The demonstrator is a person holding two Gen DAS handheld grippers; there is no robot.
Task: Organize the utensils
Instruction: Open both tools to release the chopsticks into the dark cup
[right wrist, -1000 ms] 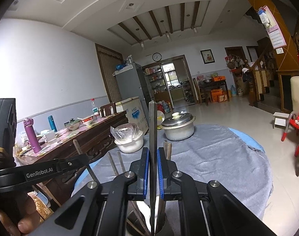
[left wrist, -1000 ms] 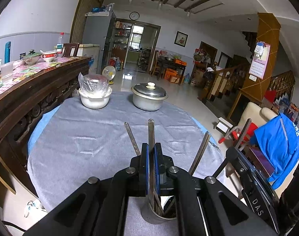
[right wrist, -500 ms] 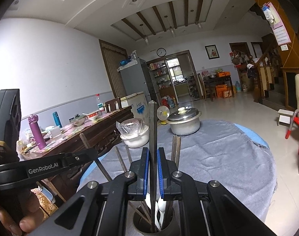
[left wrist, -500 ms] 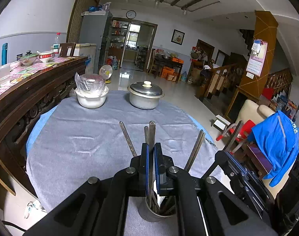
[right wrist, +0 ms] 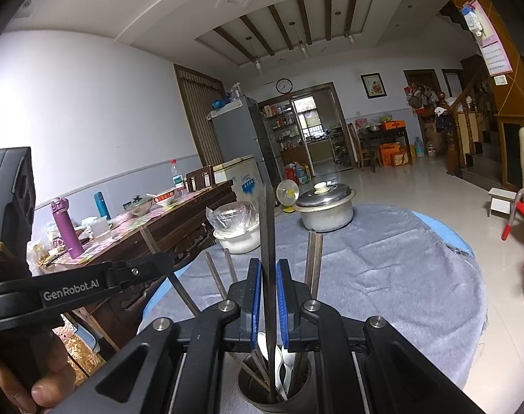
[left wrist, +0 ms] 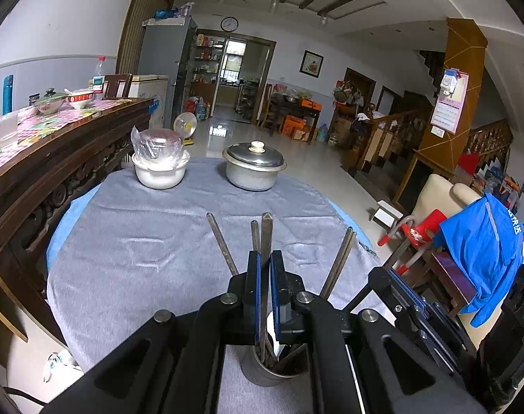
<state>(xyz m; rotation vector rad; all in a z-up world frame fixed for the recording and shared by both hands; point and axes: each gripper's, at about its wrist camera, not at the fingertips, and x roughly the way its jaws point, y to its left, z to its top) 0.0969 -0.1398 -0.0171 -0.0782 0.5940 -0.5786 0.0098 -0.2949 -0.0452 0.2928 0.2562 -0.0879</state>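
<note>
**Two chopsticks going into the metal cup**

The left gripper (left wrist: 266, 293) is clenched on a dark brown wooden chopstick (left wrist: 266, 241), and the right gripper (right wrist: 268, 303) is clenched on a second long dark chopstick (right wrist: 267, 241). Both sticks stand nearly upright at the centre of their frames, with the lower ends inside the round grey metal utensil cup (left wrist: 262, 376) at the bottom centre.

To do this step well, I judge each tip should rest on the cup bottom before the jaws let go, and one hand should let go first, so the sticks do not tip the cup or spring out.

The cup holds several other dark chopsticks (left wrist: 339, 258) leaning outward and white plastic spoons (right wrist: 282, 365). At the upper centre of the grey tablecloth (left wrist: 141, 258) stand a lidded steel pot (left wrist: 253, 169) and a white bowl covered with clear plastic film (left wrist: 160, 164); their contents are hidden.
</note>
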